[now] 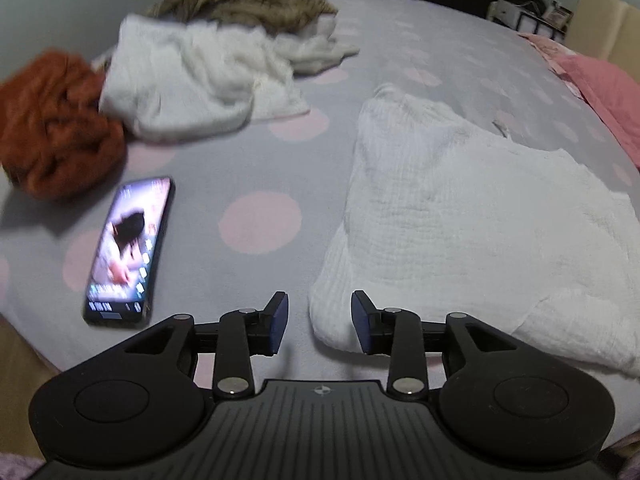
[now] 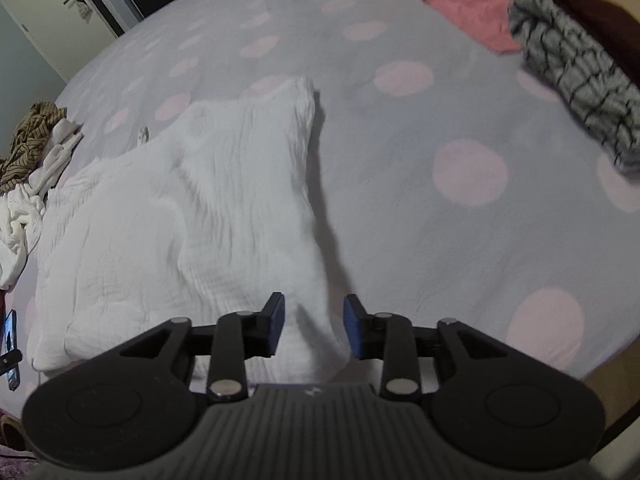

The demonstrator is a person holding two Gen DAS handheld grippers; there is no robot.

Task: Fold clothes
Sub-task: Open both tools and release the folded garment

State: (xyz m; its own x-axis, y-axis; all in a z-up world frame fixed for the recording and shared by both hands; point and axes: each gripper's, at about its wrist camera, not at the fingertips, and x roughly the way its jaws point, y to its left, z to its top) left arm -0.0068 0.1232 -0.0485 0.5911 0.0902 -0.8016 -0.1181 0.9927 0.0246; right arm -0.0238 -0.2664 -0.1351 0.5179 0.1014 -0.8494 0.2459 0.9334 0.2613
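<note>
Left gripper (image 1: 319,322) released | right gripper (image 2: 314,325) released, straddling cloth edge | white crinkled muslin garment (image 2: 180,220) partly folded, rumpled, on grey pink-dotted bedsheet (image 2: 420,128)

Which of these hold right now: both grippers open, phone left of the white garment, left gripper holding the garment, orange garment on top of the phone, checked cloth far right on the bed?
1. Both the left gripper and the right gripper are open. True.
2. The phone lies left of the white garment. True.
3. The left gripper is shut on the white garment. False: its jaws are apart, with only the garment's near corner between them.
4. The orange garment lies on the phone. False: it lies beyond the phone, apart from it.
5. A checked cloth lies at the bed's far right. True.
</note>
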